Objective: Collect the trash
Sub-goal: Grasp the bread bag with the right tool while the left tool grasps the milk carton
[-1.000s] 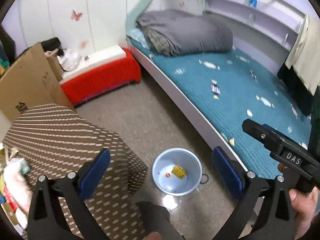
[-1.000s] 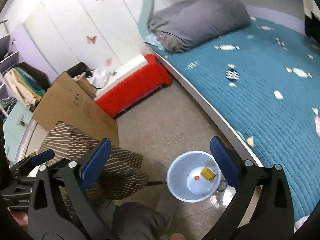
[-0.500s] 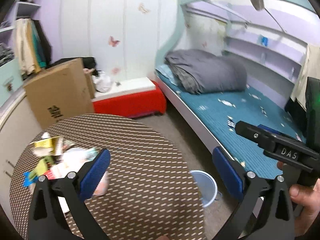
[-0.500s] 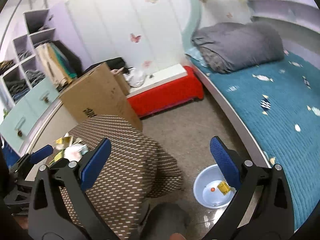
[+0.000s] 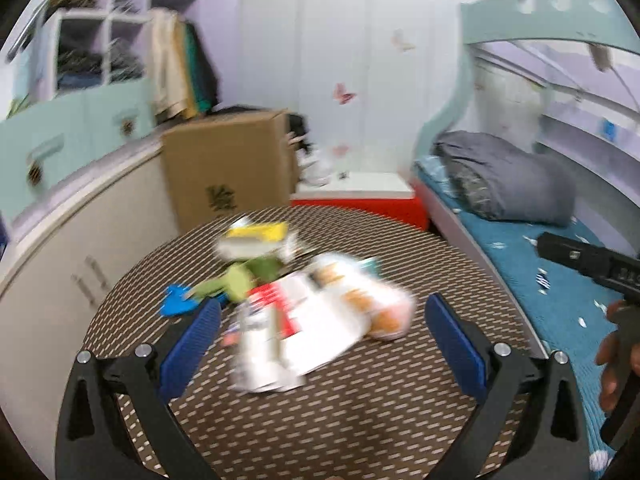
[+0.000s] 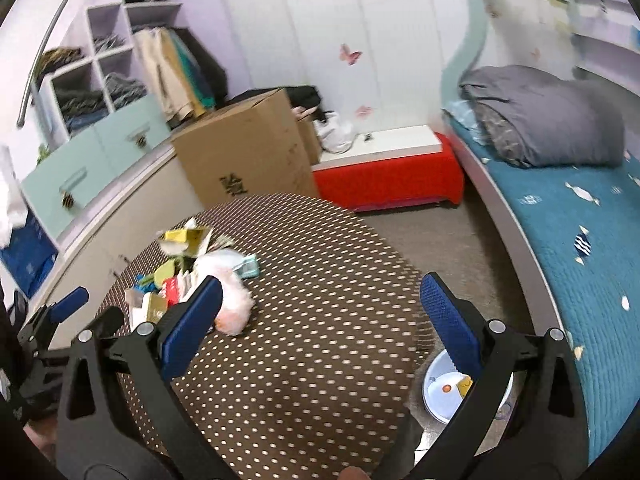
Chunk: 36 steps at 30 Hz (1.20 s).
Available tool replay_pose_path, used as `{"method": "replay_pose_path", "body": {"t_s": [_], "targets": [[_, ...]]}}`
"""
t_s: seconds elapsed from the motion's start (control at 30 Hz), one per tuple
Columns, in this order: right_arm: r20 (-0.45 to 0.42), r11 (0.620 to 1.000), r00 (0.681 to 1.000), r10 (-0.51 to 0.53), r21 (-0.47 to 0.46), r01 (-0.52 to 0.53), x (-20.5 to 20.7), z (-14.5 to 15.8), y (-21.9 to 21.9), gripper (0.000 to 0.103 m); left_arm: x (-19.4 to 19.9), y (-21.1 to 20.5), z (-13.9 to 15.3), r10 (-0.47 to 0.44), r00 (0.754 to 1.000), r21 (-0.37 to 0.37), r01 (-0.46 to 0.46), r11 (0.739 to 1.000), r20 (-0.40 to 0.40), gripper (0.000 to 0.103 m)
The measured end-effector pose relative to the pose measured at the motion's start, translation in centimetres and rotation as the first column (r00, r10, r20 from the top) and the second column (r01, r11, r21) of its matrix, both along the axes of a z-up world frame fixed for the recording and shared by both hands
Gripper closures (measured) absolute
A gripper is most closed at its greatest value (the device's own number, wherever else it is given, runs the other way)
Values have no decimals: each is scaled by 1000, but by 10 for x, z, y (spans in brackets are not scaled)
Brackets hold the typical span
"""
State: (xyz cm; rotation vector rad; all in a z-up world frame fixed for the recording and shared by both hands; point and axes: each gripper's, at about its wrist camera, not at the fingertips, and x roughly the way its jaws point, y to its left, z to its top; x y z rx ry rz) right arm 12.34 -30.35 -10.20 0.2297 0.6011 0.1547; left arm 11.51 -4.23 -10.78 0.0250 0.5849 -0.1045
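A pile of trash (image 5: 304, 300) lies on the round brown patterned table (image 5: 360, 420): white and red wrappers, a yellow packet, green and blue scraps, blurred by motion. It also shows in the right wrist view (image 6: 196, 276) at the table's left side. My left gripper (image 5: 320, 344) is open and empty just above and in front of the pile. My right gripper (image 6: 320, 328) is open and empty over the table (image 6: 312, 360), right of the pile. The light blue bin (image 6: 444, 396) stands on the floor at the table's right, with small bits inside.
A cardboard box (image 6: 248, 152) and a red bench (image 6: 392, 176) stand behind the table. A bed with a teal cover (image 6: 580, 240) and grey bedding runs along the right. Cabinets and shelves (image 6: 92, 128) line the left wall.
Both grippers have swung up and left from the floor bin to the table. The trash pile now sits between my left gripper's fingers. Both stay open.
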Motion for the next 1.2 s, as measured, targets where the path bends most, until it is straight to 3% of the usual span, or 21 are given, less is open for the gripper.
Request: {"method": "replay_pose_path", "body": {"t_s": [0.17, 0.37, 0.6, 0.77, 0.87, 0.9, 0.97, 1.03, 1.2], "targets": [[-43, 997, 997, 68, -25, -69, 17, -15, 25, 6, 17, 38, -29, 74, 994, -1, -74, 997, -86, 4], [-104, 986, 983, 152, -56, -158, 43, -35, 52, 6, 39, 49, -54, 73, 983, -33, -80, 996, -167, 7], [-141, 972, 968, 210, -77, -222, 69, -49, 71, 6, 65, 58, -82, 44, 957, -79, -70, 994, -287, 53], [-179, 943, 940, 290, -114, -313, 88, -60, 98, 7, 54, 67, -81, 18, 965, -94, -44, 995, -261, 53], [-203, 927, 927, 315, -142, -347, 98, -69, 113, 17, 43, 77, -81, 30, 967, -110, -59, 992, -252, 53], [-211, 924, 922, 323, -140, -356, 102, -72, 117, 25, 40, 80, -80, 35, 967, -115, -65, 991, -251, 53], [-231, 921, 912, 340, -115, -372, 109, -78, 121, 59, 35, 87, -79, 48, 968, -121, -80, 989, -246, 53], [-238, 923, 907, 348, -86, -376, 110, -79, 120, 61, 29, 92, -76, 56, 970, -122, -87, 989, -238, 53], [-162, 933, 923, 349, -29, -358, 87, -64, 106, 63, 18, 100, -67, 70, 975, -140, -101, 985, -211, 53]]}}
